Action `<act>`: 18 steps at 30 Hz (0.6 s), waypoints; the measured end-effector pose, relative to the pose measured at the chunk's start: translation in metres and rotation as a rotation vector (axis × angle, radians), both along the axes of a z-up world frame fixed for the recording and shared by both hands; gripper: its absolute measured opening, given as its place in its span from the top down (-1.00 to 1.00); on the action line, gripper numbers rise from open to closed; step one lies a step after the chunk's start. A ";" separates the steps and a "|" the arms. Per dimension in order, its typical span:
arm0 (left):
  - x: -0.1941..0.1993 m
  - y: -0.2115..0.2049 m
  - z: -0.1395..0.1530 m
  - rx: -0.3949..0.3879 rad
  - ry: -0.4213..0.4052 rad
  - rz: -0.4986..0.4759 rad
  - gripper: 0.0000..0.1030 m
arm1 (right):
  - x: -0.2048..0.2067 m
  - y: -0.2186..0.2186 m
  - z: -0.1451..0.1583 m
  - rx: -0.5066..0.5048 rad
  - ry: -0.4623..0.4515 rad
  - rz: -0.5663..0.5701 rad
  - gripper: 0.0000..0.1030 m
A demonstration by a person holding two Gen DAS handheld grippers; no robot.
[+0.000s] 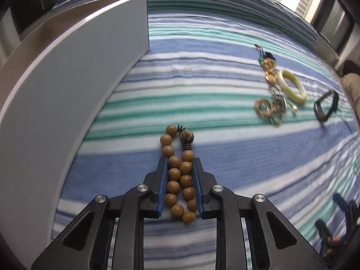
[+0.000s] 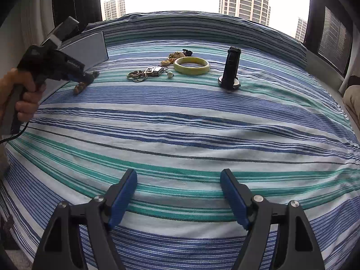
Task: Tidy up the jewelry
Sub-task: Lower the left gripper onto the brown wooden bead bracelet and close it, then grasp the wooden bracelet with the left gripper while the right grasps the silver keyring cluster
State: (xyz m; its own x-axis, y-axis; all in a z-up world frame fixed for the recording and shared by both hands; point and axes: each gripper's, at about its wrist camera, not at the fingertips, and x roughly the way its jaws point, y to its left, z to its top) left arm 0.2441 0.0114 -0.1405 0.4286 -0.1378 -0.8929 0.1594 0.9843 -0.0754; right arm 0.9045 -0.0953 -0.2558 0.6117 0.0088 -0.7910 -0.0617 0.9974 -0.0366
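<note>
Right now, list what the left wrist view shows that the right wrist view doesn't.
Left wrist only: the left gripper closed on the wooden bead bracelet, its striped bead visible.
Right wrist only: the open right gripper holding nothing, the hand gripping the other tool, and towers outside.
Both: the striped bedsheet, grey box, jade bangle, black watch and tangled gold jewelry.

- Left hand-held gripper (image 1: 180, 164): pointed steeply down, blue pads narrowed to a small gap, pressing both sides of the folded wooden bead bracelet (image 1: 178, 175).
- Left hand (image 2: 22, 94): fist wrapped round the pistol-style handle, seen at the left edge of the right wrist view.
- Right hand-held gripper (image 2: 178, 180): jaws wide apart, nothing between them, angled down over the bed.
</note>
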 end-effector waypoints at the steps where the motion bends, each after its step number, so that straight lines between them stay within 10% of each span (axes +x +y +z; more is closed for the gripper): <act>1: -0.015 0.002 0.000 0.000 0.009 -0.007 0.59 | 0.000 0.000 0.000 0.000 0.000 0.000 -0.52; 8: -0.085 0.016 0.004 0.013 0.023 -0.016 0.51 | 0.011 -0.001 0.005 0.006 0.097 0.021 -0.52; 12: -0.097 0.020 0.008 0.018 -0.025 0.014 -0.44 | 0.045 -0.003 0.035 0.157 0.198 0.074 -0.52; 18: -0.114 0.037 0.011 -0.033 -0.042 0.072 -0.46 | 0.158 0.019 0.059 0.153 0.178 0.158 -0.52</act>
State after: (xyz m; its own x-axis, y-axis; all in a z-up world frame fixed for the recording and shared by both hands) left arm 0.1302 0.0483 -0.1292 0.4757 -0.1344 -0.8693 0.0923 0.9904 -0.1026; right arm 1.0622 -0.0758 -0.1967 0.4449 0.2212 -0.8679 -0.2092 0.9679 0.1394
